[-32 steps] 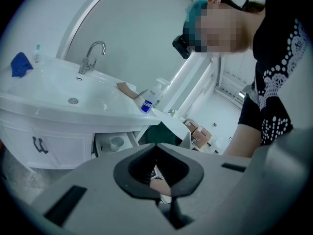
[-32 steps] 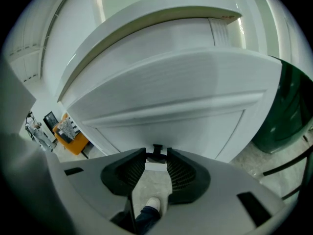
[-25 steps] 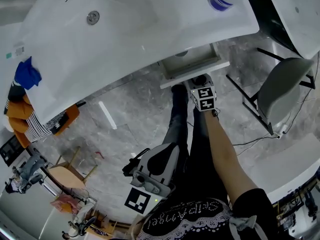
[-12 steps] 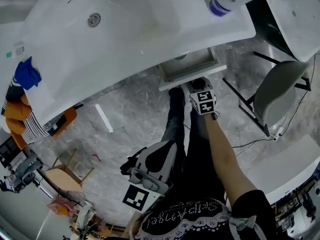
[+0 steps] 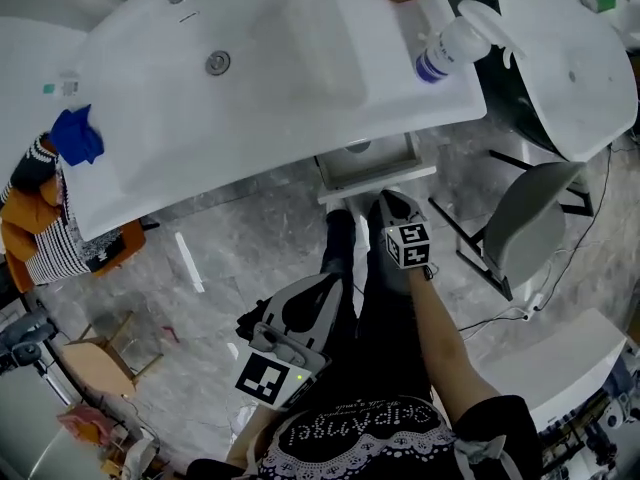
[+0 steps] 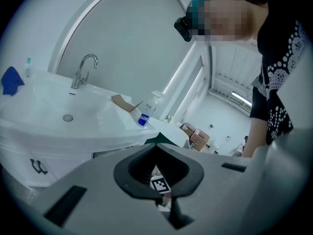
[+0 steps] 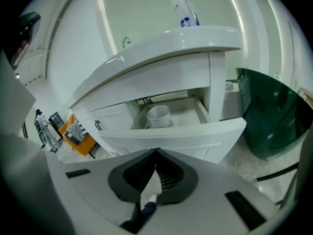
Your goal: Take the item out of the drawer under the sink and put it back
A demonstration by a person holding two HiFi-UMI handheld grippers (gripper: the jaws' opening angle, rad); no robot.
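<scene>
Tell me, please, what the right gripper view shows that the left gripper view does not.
Only the right gripper view: the open drawer under the sink, with a white cup standing in it, and a dark green container at the right.
Only the left gripper view: the faucet, the basin's drain, a blue cloth at the far left, and a person's patterned top.
Both: the white sink and the spray bottle with a blue label standing on it.
</scene>
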